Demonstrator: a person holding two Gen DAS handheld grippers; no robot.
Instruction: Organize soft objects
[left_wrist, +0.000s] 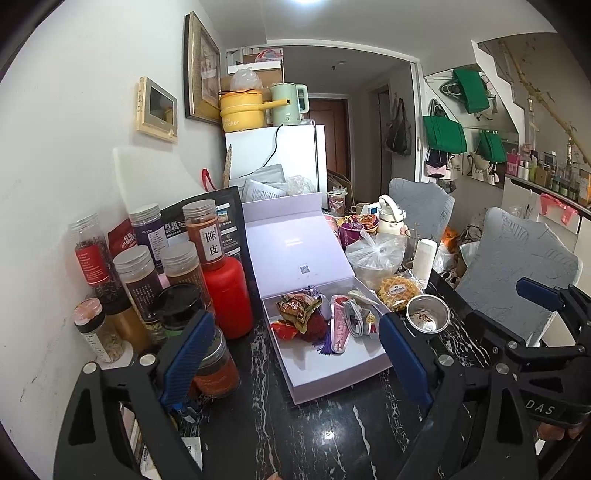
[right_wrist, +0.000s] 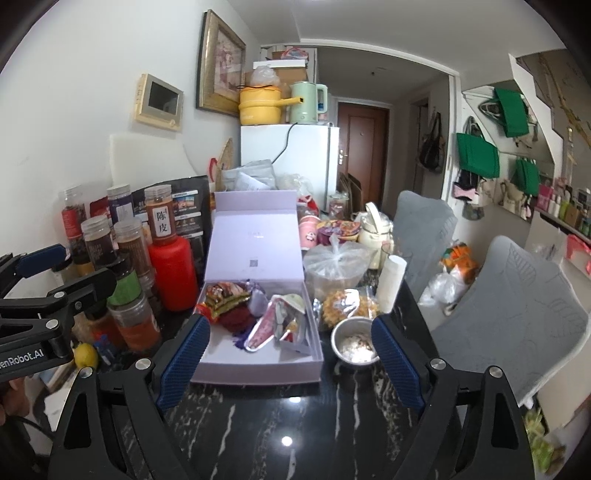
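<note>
Black "DAS"-marked right tool (left_wrist: 546, 306); behind, "陈皮"-labelled jar (left_wrist: 207, 236).

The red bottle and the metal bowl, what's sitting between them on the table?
The open lavender box of soft packets lies between the red bottle and the metal bowl, seen in both wrist views.

Left gripper (left_wrist: 295, 362): black angular frame with cut-out windows, silver round screws at the joints, and blue ribbed pads (left_wrist: 186, 360) lining its fingers. Right gripper (right_wrist: 291, 365) is built the same, black with blue ribbed pads (right_wrist: 183, 365), white "DAS" lettering showing on its side in the left view. White "enRobot.AI" lettering runs along the left one's body.
</note>
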